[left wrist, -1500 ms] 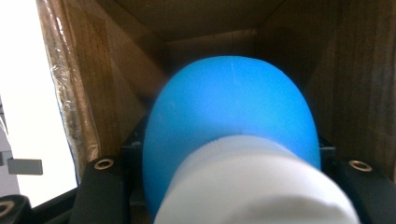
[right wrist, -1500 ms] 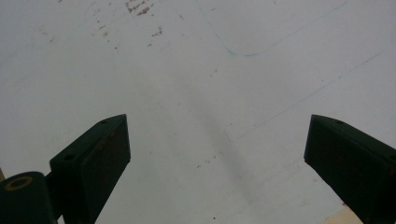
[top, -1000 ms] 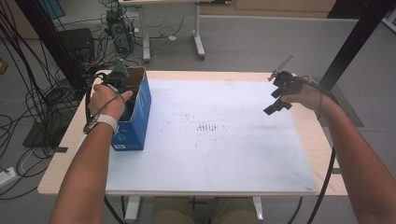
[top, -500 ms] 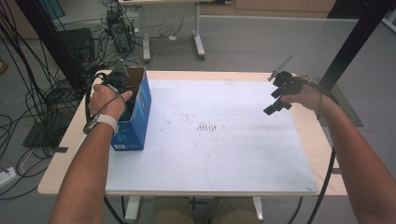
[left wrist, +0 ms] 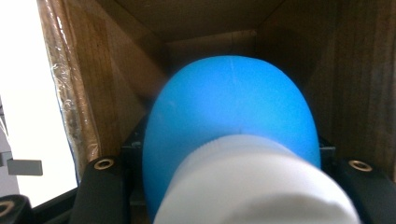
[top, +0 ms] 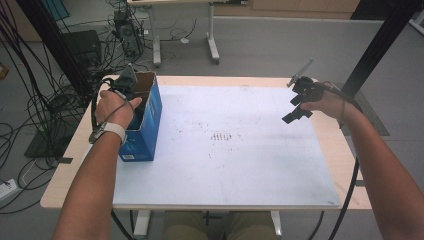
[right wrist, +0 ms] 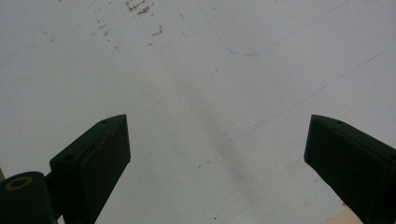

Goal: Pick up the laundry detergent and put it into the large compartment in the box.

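Note:
An open blue cardboard box (top: 146,127) stands at the left edge of the white mat (top: 235,170). My left gripper (top: 136,97) reaches down into it, its tips hidden by the box wall. In the left gripper view, my left gripper (left wrist: 231,158) is shut on a rounded blue object (left wrist: 233,107) with a white part (left wrist: 252,186) nearest the camera, between the brown inner walls (left wrist: 369,84) of the box. My right gripper (top: 294,108) hovers over the mat's far right side. In its own view, the right gripper (right wrist: 215,154) is open with bare mat (right wrist: 201,79) between the jaws.
The mat covers most of a wooden table (top: 70,170) and carries faint dark specks (top: 220,136) at its middle. Cables (top: 45,105) and a black box lie on the floor at left, and another table's legs (top: 212,45) stand beyond.

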